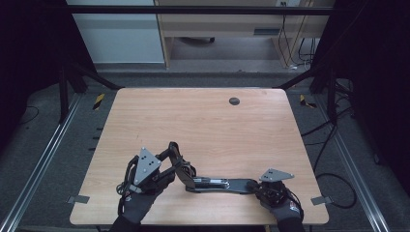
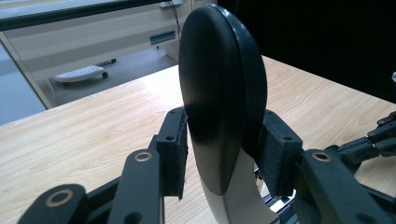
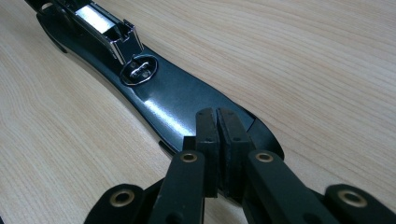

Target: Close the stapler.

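A black stapler lies opened on the wooden table (image 1: 203,121) near its front edge. Its base (image 1: 220,184) (image 3: 173,100) lies flat, with the metal anvil (image 3: 139,70) and the shiny staple channel (image 3: 100,21) facing up. The rounded top cover (image 1: 175,155) (image 2: 219,93) stands tilted up at the left end. My left gripper (image 1: 175,163) (image 2: 226,151) is shut on this cover, one pad on each side. My right gripper (image 1: 255,184) (image 3: 218,122) is shut, pads pressed together, its tips resting on the right end of the base.
A small dark round grommet (image 1: 234,101) sits in the table near its far edge. Black frame posts stand at both far corners. Cables (image 1: 329,145) run over the grey floor to the right. A pale desk (image 1: 232,29) stands beyond the table.
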Action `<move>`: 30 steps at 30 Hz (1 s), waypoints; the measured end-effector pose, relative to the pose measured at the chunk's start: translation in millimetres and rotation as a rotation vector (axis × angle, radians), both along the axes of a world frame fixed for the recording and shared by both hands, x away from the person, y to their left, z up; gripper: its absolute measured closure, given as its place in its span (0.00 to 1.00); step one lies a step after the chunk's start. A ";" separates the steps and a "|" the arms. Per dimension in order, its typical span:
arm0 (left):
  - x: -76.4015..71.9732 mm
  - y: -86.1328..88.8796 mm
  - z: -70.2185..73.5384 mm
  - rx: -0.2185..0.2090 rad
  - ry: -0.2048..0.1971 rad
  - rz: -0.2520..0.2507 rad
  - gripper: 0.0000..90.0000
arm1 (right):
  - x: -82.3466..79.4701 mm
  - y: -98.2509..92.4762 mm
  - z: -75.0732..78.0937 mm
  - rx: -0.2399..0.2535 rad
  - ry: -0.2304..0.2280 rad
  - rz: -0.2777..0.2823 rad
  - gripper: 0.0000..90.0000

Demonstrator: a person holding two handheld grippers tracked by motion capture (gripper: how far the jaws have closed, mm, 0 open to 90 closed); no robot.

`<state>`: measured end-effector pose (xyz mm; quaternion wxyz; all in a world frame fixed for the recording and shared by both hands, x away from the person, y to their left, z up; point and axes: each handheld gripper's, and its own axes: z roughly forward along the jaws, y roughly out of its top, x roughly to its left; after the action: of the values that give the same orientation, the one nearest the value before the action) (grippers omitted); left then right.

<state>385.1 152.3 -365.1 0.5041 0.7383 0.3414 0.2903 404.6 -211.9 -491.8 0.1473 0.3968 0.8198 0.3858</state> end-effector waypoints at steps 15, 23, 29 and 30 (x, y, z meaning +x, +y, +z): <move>-0.8 -9.0 1.1 0.011 -0.010 -0.007 0.64 | -0.4 0.3 0.7 0.004 0.010 -0.004 0.98; -1.3 -13.8 1.7 0.027 -0.020 -0.008 0.64 | -0.4 0.4 0.6 0.006 0.011 -0.005 0.98; -1.6 -18.0 1.8 0.037 -0.029 -0.010 0.64 | 0.0 0.2 0.4 0.003 0.007 -0.006 0.98; -1.7 -18.5 1.8 0.037 -0.030 -0.011 0.64 | -0.1 0.4 0.4 0.004 0.008 -0.007 0.98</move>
<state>383.4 133.7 -363.3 0.4971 0.7448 0.3243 0.3050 404.5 -211.5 -491.3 0.1444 0.4013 0.8183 0.3853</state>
